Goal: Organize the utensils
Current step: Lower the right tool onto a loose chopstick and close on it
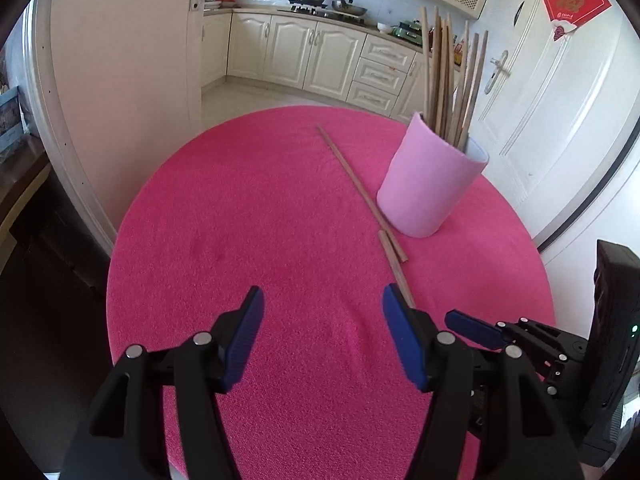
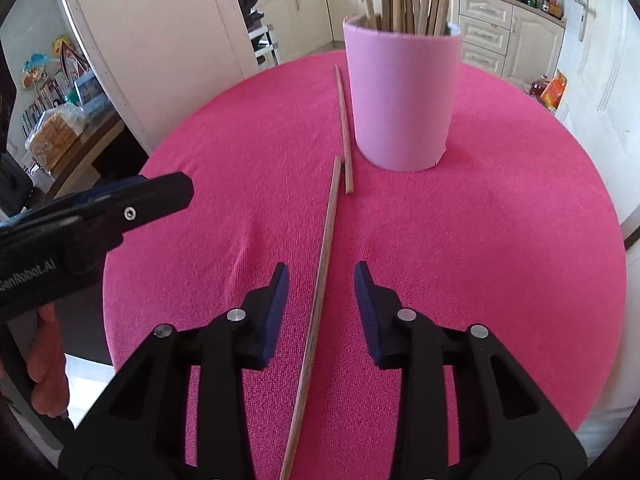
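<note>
Between my right tool (image 2: 321,276) pads: loose chopstick (image 2: 320,288), unclenched, not gripped. Next: clamp it, drop in pink holder (image 2: 400,96) at 12 o'clock.

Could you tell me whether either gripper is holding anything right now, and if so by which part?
Nothing is held. The right gripper straddles the near chopstick with open jaws, pads clear of it. The left gripper is open over bare tablecloth.

Two loose chopsticks (image 2: 316,300) (image 2: 343,128) lie beside one pink holder (image 2: 400,96) on one round table (image 2: 520,240).
</note>
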